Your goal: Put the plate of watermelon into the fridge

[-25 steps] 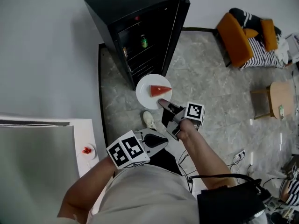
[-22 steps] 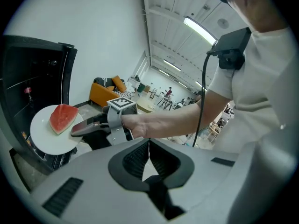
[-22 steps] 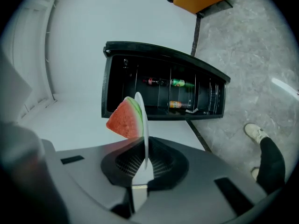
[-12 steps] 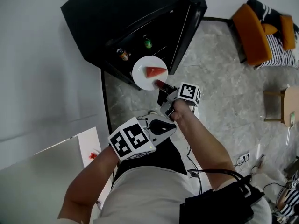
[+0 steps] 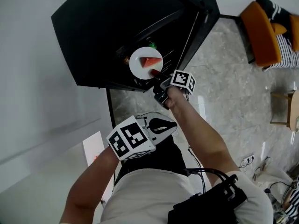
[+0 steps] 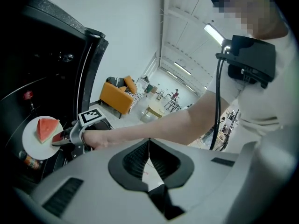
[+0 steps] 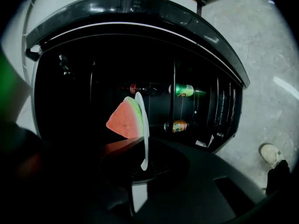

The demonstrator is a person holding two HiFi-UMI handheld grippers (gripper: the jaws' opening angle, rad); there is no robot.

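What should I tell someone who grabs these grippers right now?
Right gripper: shut on the plate, gripping its rim; the watermelon lies on it.
Left gripper: shut, empty, held back from the fridge.
Fridge: open, with cans inside.
Done: the plate is up at the fridge's opening.
Left: set the plate down inside, let go, pull the gripper out.
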